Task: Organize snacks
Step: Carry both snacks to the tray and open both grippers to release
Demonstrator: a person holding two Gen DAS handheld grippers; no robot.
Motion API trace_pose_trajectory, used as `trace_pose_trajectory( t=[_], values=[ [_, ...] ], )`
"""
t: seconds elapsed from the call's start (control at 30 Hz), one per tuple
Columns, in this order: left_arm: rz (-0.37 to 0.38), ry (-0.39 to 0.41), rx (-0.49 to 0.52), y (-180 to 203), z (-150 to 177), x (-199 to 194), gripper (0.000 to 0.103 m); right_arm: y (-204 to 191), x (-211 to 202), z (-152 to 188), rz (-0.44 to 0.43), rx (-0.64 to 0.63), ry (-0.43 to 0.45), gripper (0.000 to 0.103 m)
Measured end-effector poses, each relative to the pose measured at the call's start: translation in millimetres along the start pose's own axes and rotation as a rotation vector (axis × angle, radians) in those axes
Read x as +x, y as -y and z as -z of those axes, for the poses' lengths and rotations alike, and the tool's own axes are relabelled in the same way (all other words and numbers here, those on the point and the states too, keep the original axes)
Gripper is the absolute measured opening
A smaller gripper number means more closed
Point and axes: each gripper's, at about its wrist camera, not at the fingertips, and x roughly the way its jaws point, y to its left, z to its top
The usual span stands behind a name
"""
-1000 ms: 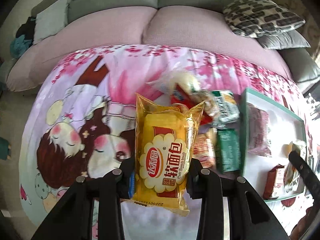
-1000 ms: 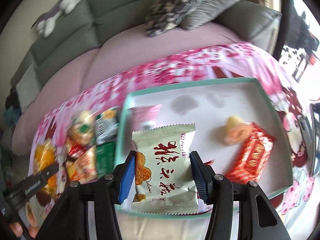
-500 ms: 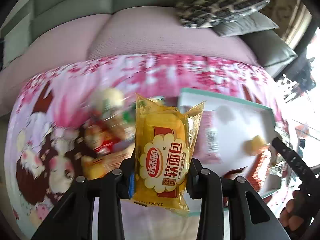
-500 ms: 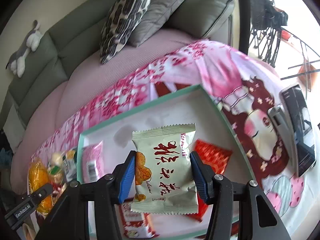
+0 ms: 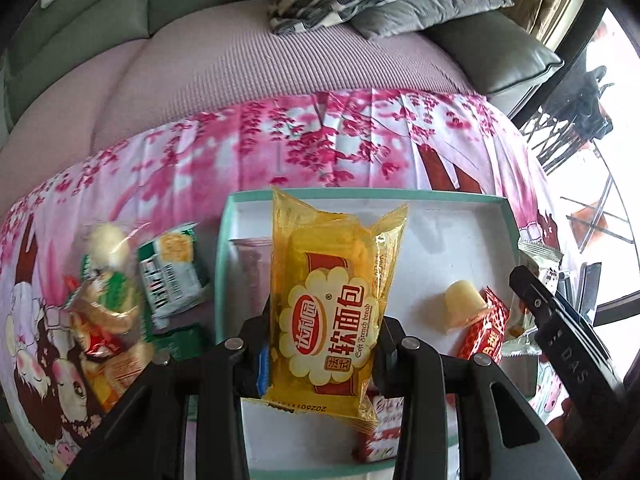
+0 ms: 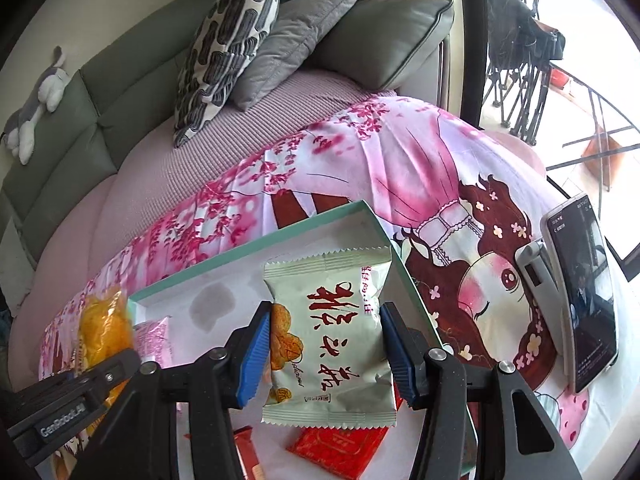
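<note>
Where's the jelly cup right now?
In the left wrist view the jelly cup sits inside the teal tray, at its right side, touching the red packet.

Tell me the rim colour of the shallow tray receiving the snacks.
Teal-green rim around a white floor; the left wrist view shows it best.
</note>
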Motion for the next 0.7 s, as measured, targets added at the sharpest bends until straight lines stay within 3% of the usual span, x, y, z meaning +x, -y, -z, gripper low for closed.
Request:
trace_pose_trajectory(
  t=[0.2,0.5,0.7],
  values=[
    [-0.023,-0.041,0.003,10.6,-12.0,25.2,0.039,-3.1,12.3,-14.2,0.014,-0.049,0.011,0.056],
    [-0.038,-0.058,0.020,21.1,-25.1,50.7,0.039,-4.9,53.3,-16.1,0.011,-0.063,-0.065,0.056],
    [-0.038,-0.072,0.008,24.8,-27.3,58.1,0.040,-3.1,58.0,-13.8,0.019,-0.074,-0.081,0.056]
  ],
)
